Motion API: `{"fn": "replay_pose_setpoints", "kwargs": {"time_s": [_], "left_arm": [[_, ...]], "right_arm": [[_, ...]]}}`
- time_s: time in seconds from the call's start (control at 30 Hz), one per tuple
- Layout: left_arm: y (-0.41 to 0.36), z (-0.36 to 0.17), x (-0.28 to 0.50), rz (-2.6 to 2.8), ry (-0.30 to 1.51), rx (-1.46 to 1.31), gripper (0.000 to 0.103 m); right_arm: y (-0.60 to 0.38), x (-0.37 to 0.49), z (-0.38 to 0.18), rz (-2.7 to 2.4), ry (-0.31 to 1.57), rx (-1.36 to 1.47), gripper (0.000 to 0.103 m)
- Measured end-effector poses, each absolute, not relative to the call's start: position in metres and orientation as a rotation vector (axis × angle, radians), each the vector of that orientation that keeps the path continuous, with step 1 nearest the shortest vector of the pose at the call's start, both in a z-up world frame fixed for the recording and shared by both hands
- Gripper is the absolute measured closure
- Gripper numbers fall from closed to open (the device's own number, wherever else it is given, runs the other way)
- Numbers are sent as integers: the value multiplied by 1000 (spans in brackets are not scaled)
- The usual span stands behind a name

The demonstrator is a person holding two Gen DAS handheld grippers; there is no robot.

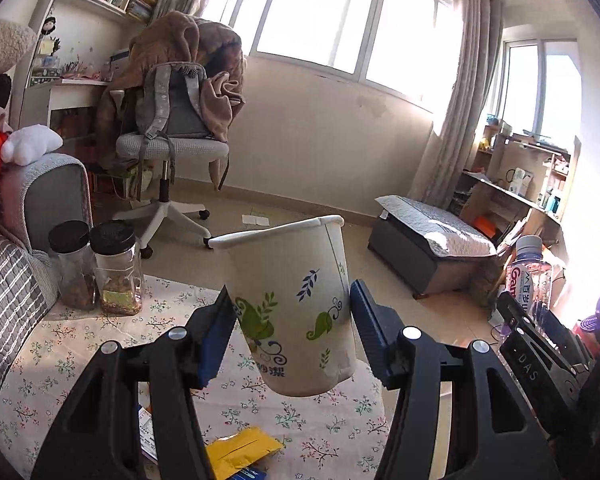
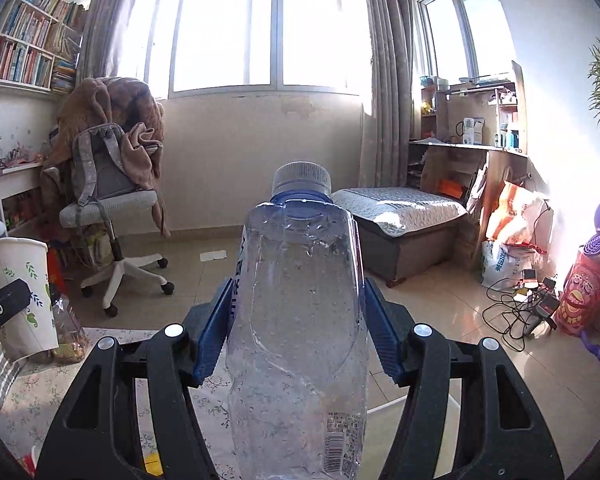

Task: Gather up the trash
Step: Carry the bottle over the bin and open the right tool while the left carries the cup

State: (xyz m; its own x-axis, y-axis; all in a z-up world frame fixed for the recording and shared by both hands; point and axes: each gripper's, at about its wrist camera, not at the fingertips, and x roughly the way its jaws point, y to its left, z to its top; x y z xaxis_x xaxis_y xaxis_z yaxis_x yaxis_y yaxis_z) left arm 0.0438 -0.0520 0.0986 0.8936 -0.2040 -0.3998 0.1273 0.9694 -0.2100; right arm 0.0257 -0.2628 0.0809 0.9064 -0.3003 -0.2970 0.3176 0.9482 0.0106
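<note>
**Two pieces lifted, table litter still waiting, no bin in sight**

Left gripper (image 1: 292, 324): clenched on a white paper cup with green and blue leaf print (image 1: 292, 300). Cup sits centre of the left wrist frame, tilted, rim squashed out of round, held clear above the floral tablecloth (image 1: 80, 344).

Right gripper (image 2: 296, 332): grasping a clear plastic bottle with a grey cap and blue collar (image 2: 300, 300), centre of the right wrist frame, cap pointing away from the camera. Looks empty; droplets on the inside wall.

Left on the table: a yellow packet (image 1: 242, 452) at the lower middle of the left wrist frame, with a printed card beside it, partly hidden under the gripper. Two black-lidded clear jars (image 1: 96, 268) at left hold dried contents, probably not trash.

Judgement: pickup done for two items. Neither is deposited, and no bin or bag clearly meant for trash shows in either view. Yellow packet likely next, after both grips are emptied.
</note>
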Motion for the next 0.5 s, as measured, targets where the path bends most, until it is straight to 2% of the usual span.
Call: {"fn": "replay_pose_setpoints", "kwargs": {"time_s": [0.5], "left_arm": [[-182, 65, 47, -383, 565, -80, 46]], "right_arm": [[-379, -4, 17, -509, 510, 114, 43]]}}
